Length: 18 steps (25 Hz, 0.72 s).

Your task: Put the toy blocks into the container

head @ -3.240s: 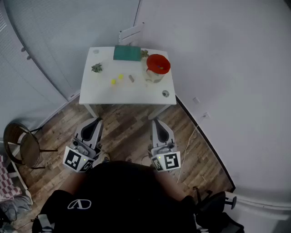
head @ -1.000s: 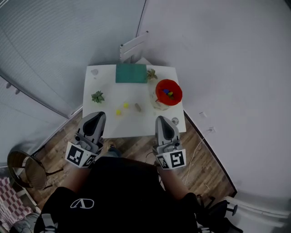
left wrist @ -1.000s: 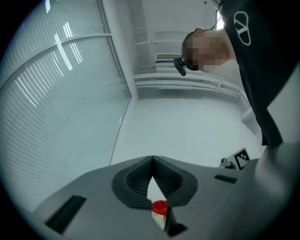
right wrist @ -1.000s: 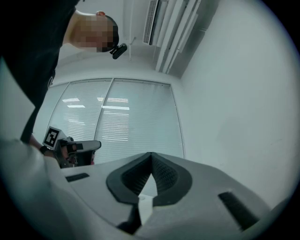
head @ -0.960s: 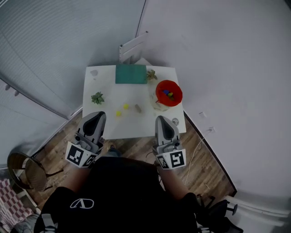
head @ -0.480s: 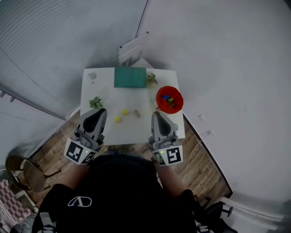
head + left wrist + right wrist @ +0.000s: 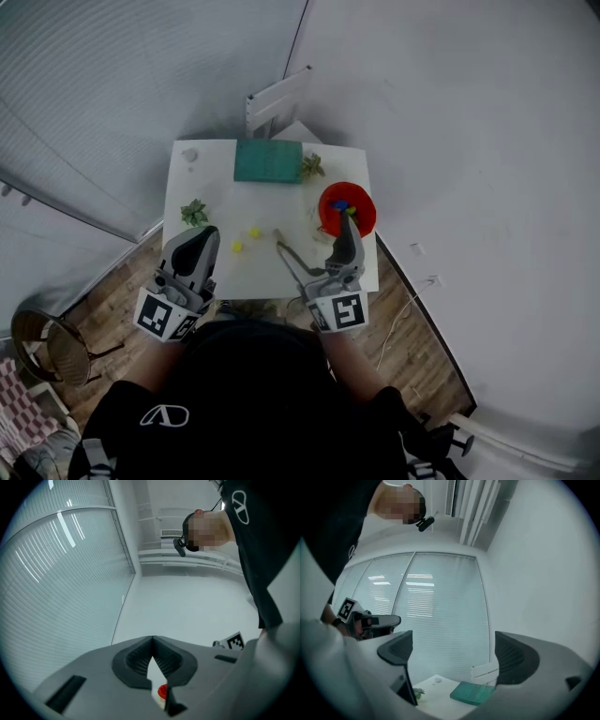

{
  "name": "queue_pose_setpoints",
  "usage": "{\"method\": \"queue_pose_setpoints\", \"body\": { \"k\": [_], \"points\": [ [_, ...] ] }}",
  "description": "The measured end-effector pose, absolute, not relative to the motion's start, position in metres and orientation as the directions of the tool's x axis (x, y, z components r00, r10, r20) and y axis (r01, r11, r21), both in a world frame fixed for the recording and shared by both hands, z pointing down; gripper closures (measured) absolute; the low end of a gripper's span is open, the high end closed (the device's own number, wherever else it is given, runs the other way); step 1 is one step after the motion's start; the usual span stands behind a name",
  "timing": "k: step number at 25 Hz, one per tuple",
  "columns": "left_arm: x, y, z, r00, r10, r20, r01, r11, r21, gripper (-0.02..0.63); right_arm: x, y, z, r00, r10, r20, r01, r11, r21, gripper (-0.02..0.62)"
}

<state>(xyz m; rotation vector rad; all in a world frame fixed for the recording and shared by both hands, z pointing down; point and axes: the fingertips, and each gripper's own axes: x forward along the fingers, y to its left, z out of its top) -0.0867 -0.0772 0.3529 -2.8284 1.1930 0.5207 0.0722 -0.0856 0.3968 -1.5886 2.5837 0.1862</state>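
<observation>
- Far left: a chair point(image 7: 42, 342) stands on the wood floor point(image 7: 112, 281), well apart from the white table point(image 7: 211, 187).
- The left gripper point(image 7: 201, 232) hovers over the table's near left edge. In the left gripper view its jaws are pressed together at the tips, with nothing pinched.
- A small plant point(image 7: 194, 213) sits on the table just beside the left gripper's tip.
- Two yellow toy blocks point(image 7: 237, 247) point(image 7: 254, 232) lie on the table between the two grippers. They are near each other but not touching.
- A teal box point(image 7: 268, 160) lies flat at the table's far edge. A second plant point(image 7: 312, 167) is just beside its right end.
- A tan block point(image 7: 277, 233) lies right of the yellow toy blocks, just beside one fingertip of the right gripper. We cannot tell if they touch.
- The right gripper point(image 7: 314, 234) is over the table's near right part. Its jaws have just been opening and now stand spread wide.
- In the right gripper view nothing sits between the pads point(image 7: 513, 658); we only see the table, the teal box and a plant beyond them.
- The other finger of the right gripper reaches over the near rim of the container.
- The red container point(image 7: 364, 217) stands at the table's right edge. A blue block point(image 7: 339, 203) and a green block point(image 7: 352, 212) are inside it.
</observation>
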Motion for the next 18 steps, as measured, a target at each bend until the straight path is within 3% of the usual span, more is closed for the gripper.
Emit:
{"method": "queue_pose_setpoints", "body": {
  "k": [8, 18],
  "points": [
    [-0.085, -0.083, 0.360, 0.634, -0.714, -0.295, -0.721, -0.685, 0.108, 0.601, 0.076, -0.106, 0.423, -0.485, -0.872, -0.074, -0.875, 0.483, 0.042, 0.132],
    [-0.089, -0.085, 0.365, 0.624, -0.735, -0.266, -0.739, -0.665, 0.105, 0.601, 0.077, -0.152, 0.531, -0.495, -0.857, 0.143, -0.865, 0.502, 0.018, 0.138]
  ]
}}
